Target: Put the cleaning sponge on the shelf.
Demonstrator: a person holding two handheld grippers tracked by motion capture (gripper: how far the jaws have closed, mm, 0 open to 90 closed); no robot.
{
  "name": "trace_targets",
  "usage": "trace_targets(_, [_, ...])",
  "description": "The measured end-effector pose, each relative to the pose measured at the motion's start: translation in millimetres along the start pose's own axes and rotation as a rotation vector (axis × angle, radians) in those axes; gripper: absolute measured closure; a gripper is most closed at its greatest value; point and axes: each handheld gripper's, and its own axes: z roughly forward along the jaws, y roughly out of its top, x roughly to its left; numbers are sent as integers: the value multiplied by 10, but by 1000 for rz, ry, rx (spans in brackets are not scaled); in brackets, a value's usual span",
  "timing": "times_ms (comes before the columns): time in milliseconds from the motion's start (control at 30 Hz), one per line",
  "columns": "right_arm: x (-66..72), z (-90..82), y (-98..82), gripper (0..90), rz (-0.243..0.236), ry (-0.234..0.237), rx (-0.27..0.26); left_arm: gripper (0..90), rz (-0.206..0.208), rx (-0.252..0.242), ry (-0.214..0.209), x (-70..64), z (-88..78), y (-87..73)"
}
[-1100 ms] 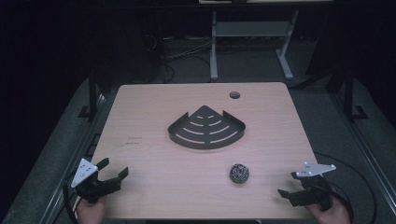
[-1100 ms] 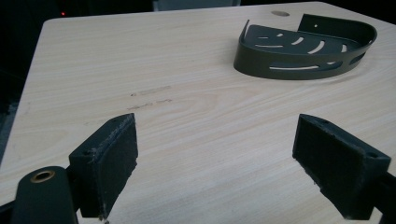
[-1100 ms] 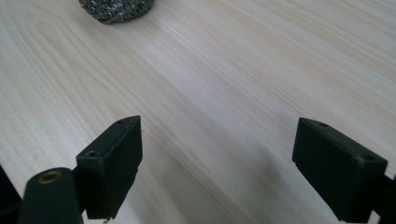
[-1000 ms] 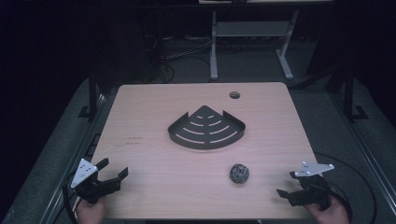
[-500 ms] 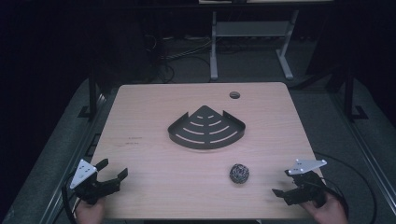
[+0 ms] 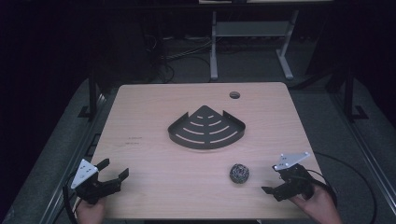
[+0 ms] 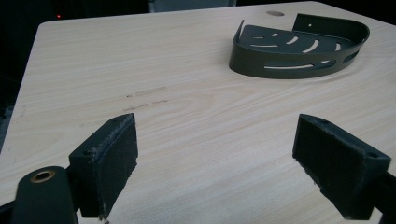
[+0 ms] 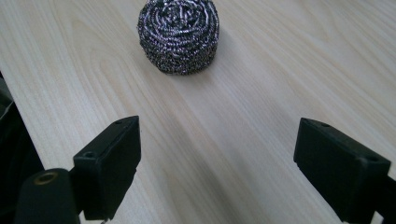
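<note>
1. One steel scourer (image 6: 239, 173) lies on the worktop (image 6: 154, 107), near the front edge, well apart from the one black corner rack (image 6: 206, 128).
2. Right hand-held gripper (image 6: 276, 183) – jaws wide, nothing between them, just beside the scourer and aimed at it; they have just been opening.
3. Step, as I judge: approach. Next: straddle the scourer, then close.
4. Left hand-held gripper (image 6: 114, 169) – wide open, empty.

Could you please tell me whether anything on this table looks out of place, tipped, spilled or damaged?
Nothing stands out. The black corner shelf sits flat mid-table, and the steel wool scourer rests intact on the wood, clear of the right gripper. The only blemish is a few faint scuff marks on the table.
</note>
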Motion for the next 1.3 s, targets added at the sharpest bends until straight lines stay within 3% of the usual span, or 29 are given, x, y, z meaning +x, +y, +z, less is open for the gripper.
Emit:
trace_targets(867, [64,268,425,144,-98,67,66,134,-3,-7,0,19,-11,0])
trace_targets(1300, [84,452,656,145,-135,101,131,134,-5,-8,-1,26,-17,1])
